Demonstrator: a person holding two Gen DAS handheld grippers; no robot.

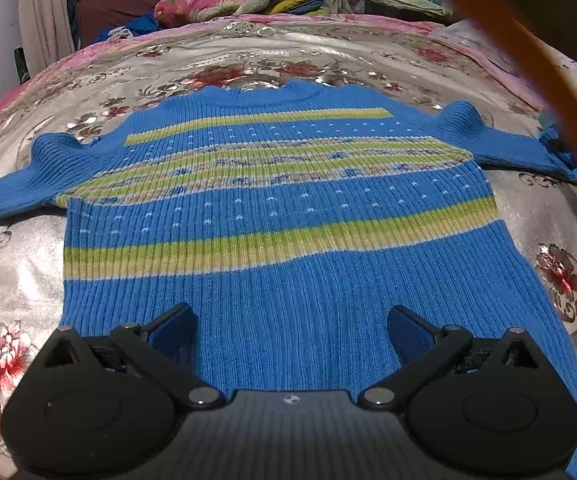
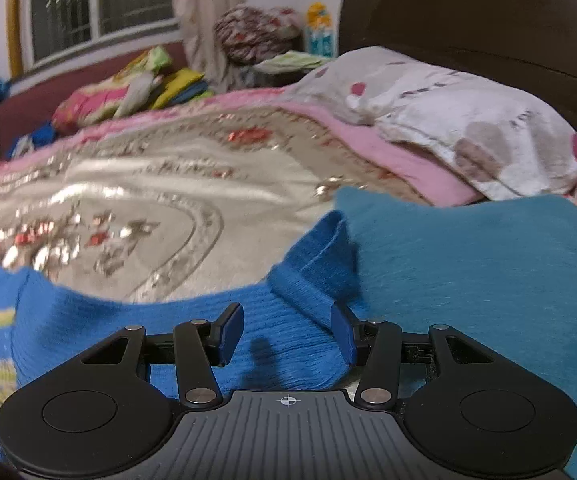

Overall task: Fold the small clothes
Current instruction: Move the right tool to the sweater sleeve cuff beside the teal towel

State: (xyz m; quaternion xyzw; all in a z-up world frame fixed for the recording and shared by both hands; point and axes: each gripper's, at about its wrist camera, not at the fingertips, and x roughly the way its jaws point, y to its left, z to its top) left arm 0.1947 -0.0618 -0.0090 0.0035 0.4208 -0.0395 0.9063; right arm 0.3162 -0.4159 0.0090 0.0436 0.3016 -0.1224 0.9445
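Floral bedspread (image 1: 248,60): soft, limp knit sweater (image 1: 280,216). Left gripper (image 1: 292,332) wide; right gripper (image 2: 287,332) half-open, seemingly straddling sleeve (image 2: 312,276), unpinched.

You are working in a home bedroom. A bed (image 1: 248,60) with a shiny floral bedspread fills the view, a patterned pillow (image 2: 468,128) lies against a dark wooden headboard (image 2: 488,20), and pale curtains (image 2: 208,4) hang beside a barred window (image 2: 100,4). Folded bedding and colourful cushions (image 2: 108,96) pile up on a maroon sofa (image 2: 28,108) along the wall.
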